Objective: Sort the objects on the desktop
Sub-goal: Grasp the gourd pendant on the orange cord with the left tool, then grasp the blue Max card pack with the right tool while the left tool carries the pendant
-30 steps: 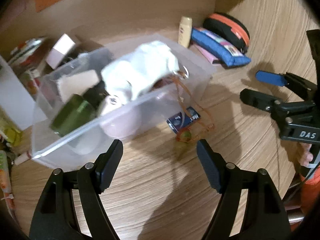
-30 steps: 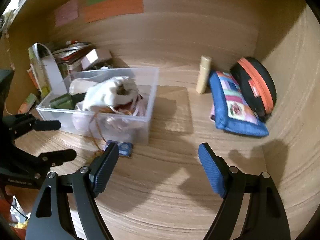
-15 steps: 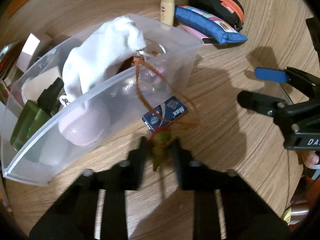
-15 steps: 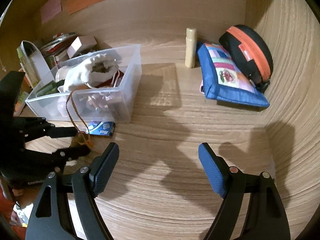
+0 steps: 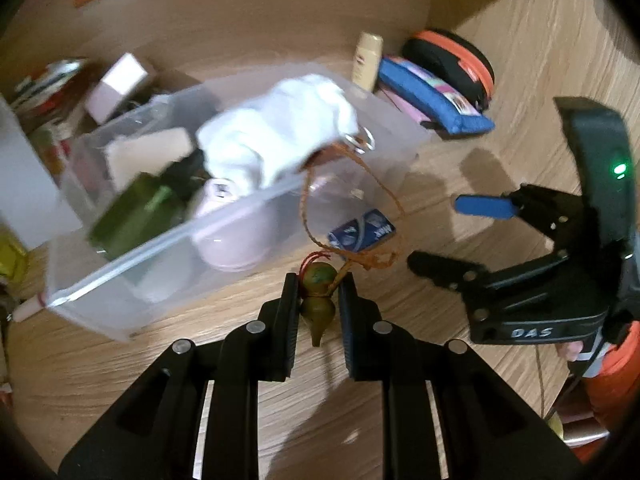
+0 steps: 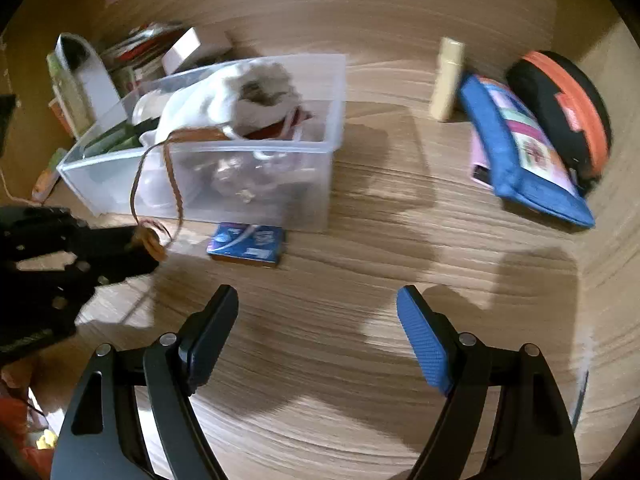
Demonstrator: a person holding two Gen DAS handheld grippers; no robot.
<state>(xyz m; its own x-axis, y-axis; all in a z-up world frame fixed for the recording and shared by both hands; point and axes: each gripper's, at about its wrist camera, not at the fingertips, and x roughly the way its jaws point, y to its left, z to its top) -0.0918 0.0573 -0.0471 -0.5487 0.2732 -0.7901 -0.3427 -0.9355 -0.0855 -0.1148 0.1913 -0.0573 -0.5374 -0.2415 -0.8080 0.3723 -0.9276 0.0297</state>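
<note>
On the wood-grain worktop (image 6: 360, 280), the left gripper (image 5: 318, 300) pinches a small green gourd charm (image 5: 318, 292) whose brown cord (image 5: 306, 216) trails from the half-filled clear plastic bin (image 6: 280, 168), while the right gripper (image 6: 316, 320) gapes empty and a blue packet (image 6: 246, 244), pouches and tube remain unsorted.

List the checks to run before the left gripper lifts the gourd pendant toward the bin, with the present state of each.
1. Left gripper shut on the gourd pendant: ok.
2. Cord free of snags: not ok, it runs over the bin wall.
3. Blue packet off the cord: cannot tell.
4. Right gripper open, apart from the cord: ok.
5. Room in the bin: cannot tell, white cloth piled high.
</note>
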